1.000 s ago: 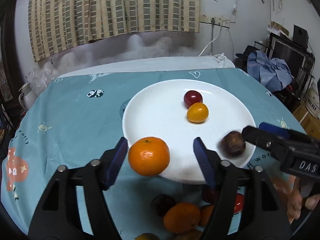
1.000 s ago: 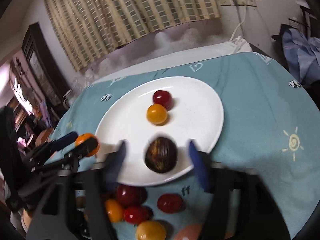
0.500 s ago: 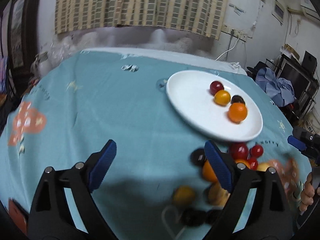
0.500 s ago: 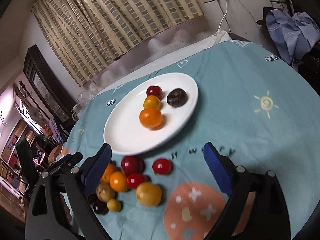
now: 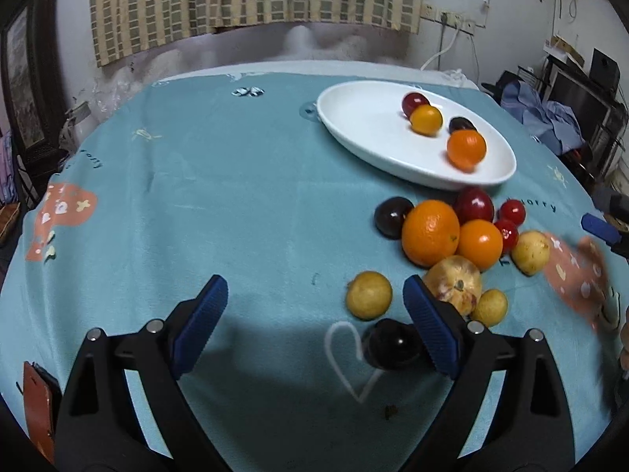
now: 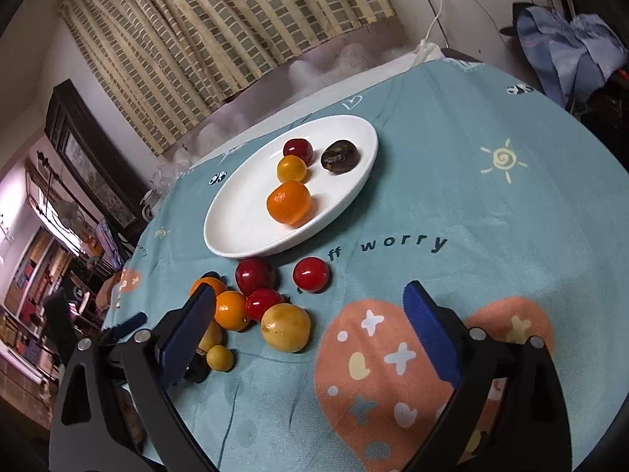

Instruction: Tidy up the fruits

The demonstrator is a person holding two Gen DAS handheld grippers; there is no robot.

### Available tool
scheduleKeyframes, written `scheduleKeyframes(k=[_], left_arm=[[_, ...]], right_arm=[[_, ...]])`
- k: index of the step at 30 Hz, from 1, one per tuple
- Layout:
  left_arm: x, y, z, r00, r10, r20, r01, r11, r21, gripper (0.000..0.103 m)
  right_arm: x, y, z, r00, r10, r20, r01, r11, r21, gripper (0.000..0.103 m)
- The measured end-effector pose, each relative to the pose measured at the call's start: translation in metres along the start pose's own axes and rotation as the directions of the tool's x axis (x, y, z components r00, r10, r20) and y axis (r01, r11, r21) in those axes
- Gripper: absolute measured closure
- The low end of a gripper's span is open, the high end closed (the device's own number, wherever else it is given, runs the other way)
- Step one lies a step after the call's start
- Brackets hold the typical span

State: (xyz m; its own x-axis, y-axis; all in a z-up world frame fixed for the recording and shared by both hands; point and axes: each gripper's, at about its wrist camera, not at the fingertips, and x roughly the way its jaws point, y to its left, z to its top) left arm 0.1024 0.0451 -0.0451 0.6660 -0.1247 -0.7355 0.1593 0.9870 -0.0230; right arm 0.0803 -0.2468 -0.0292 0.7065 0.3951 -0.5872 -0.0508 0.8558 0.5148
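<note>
Left wrist view: your left tongs [image 5: 314,330] gape empty; right tongs [image 6: 310,338] opening, empty; four fruits on plate [image 5: 354,126], others beside it.

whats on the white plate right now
Four fruits lie on the white plate: an orange, a yellow tomato, a red one, a dark wrinkled fruit. Nothing hides them.

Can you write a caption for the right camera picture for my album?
Open right gripper hovers by loose fruits; four fruits sit on the white plate.
</note>
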Motion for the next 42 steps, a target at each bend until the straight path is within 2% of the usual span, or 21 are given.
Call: scheduleKeyframes(k=[5, 7, 11, 13, 15, 17, 21, 23, 25, 31, 33, 34, 37, 39, 40, 42], left_arm=[[0.012, 0.003, 0.000, 0.999, 0.024, -0.037, -0.024, 1.000, 0.008, 0.008], [0.012, 0.012, 0.002, 0.999, 0.036, -0.037, -0.036, 0.999, -0.014, 0.005], [0.003, 0.037, 0.004, 0.996, 0.083, -0.013, -0.084, 0.992, -0.098, 0.006], [0.001, 0.049, 0.004, 0.999, 0.052, -0.011, -0.053, 0.987, -0.151, 0.007], [0.000, 0.049, 0.004, 1.000, 0.006, -0.005, -0.007, 0.986, -0.164, 0.008], [0.000, 0.039, 0.005, 1.000, -0.006, 0.001, 0.006, 0.992, -0.122, 0.008], [0.007, 0.016, 0.004, 1.000, 0.029, -0.007, -0.029, 0.999, -0.016, 0.010], [0.014, 0.011, 0.004, 0.999, 0.042, -0.019, -0.042, 0.999, 0.012, 0.025], [0.017, 0.010, 0.004, 0.999, 0.036, -0.031, -0.036, 0.999, 0.025, 0.035], [0.019, 0.010, 0.008, 0.999, 0.037, -0.025, -0.036, 0.999, 0.031, 0.037], [0.023, 0.009, 0.009, 0.999, 0.026, -0.043, -0.025, 0.999, 0.037, 0.049], [0.026, 0.009, 0.009, 0.998, 0.020, -0.055, -0.018, 0.999, 0.039, 0.060], [0.027, 0.008, 0.009, 0.998, 0.002, -0.063, 0.001, 0.999, 0.044, 0.066], [0.028, 0.006, 0.009, 0.998, -0.002, -0.062, 0.005, 0.999, 0.050, 0.069], [0.028, 0.006, 0.009, 0.998, -0.003, -0.062, 0.006, 0.999, 0.051, 0.070], [0.028, 0.005, 0.009, 0.998, -0.003, -0.062, 0.006, 0.999, 0.049, 0.070]], right_arm=[[0.000, 0.001, -0.001, 1.000, -0.004, -0.001, 0.004, 1.000, -0.002, 0.007], [0.000, 0.002, -0.002, 1.000, -0.007, -0.001, 0.007, 1.000, -0.007, 0.007], [-0.001, -0.001, 0.000, 1.000, -0.004, 0.004, 0.004, 1.000, 0.008, 0.007], [-0.002, -0.002, 0.000, 1.000, 0.000, 0.008, 0.000, 1.000, 0.012, 0.007], [-0.002, -0.001, 0.000, 1.000, 0.002, 0.009, -0.002, 1.000, 0.005, 0.007], [-0.002, 0.002, 0.000, 1.000, 0.003, 0.006, -0.003, 1.000, -0.006, 0.007], [-0.002, 0.006, -0.001, 1.000, 0.003, 0.005, -0.003, 1.000, -0.025, 0.007], [-0.003, 0.007, -0.001, 1.000, -0.002, 0.014, 0.002, 0.999, -0.037, 0.007], [-0.003, 0.009, -0.002, 1.000, -0.008, 0.017, 0.009, 0.999, -0.050, 0.007], [0.001, 0.012, -0.003, 1.000, -0.017, 0.008, 0.017, 0.998, -0.068, 0.007], [0.002, 0.014, -0.004, 1.000, -0.021, 0.002, 0.021, 0.997, -0.081, 0.007], [0.003, 0.014, -0.004, 1.000, -0.022, -0.001, 0.022, 0.996, -0.088, 0.007], [0.006, 0.021, -0.008, 1.000, -0.022, -0.012, 0.021, 0.990, -0.138, 0.007], [0.009, 0.029, -0.012, 0.999, -0.040, -0.014, 0.037, 0.981, -0.193, 0.012], [0.011, 0.032, -0.015, 0.998, -0.054, -0.017, 0.049, 0.975, -0.219, 0.022], [0.021, 0.039, -0.022, 0.996, -0.075, -0.051, 0.058, 0.959, -0.276, 0.029]])
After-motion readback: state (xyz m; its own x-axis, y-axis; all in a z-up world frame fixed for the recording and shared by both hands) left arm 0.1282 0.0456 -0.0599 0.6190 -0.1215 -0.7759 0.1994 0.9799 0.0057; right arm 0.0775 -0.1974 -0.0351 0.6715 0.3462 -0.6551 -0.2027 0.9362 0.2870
